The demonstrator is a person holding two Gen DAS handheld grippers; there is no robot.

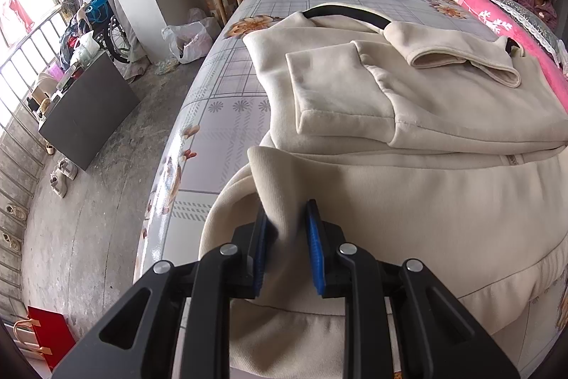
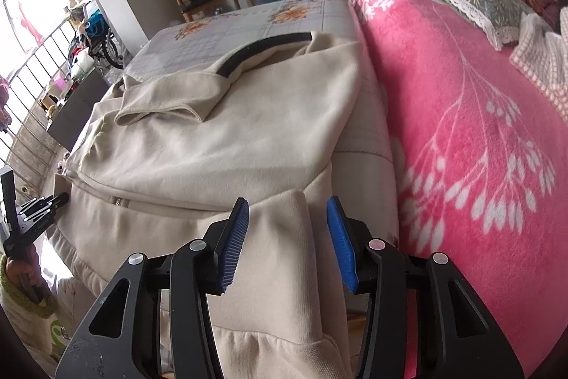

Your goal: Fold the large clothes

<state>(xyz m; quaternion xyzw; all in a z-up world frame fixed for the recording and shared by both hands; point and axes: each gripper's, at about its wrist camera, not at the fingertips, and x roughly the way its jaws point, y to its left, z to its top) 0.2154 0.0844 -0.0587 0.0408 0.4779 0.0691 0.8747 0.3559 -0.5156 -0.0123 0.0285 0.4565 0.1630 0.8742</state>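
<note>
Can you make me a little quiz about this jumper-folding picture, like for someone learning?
1. True or false: both sleeves of the cream sweatshirt are already folded across its body.
2. What lies right beside the sweatshirt on the bed: A) a pink blanket, B) a green towel, C) a brown rug?
3. What is pinched in the left tool?

Key
1. True: one cuff and the other cuff both rest on top of the body.
2. A: the pink blanket lies along the sweatshirt's far side.
3. A fold of the sweatshirt's bottom part, raised off the bed. The right tool has cloth between its pads too, though they stand wider apart.
</note>
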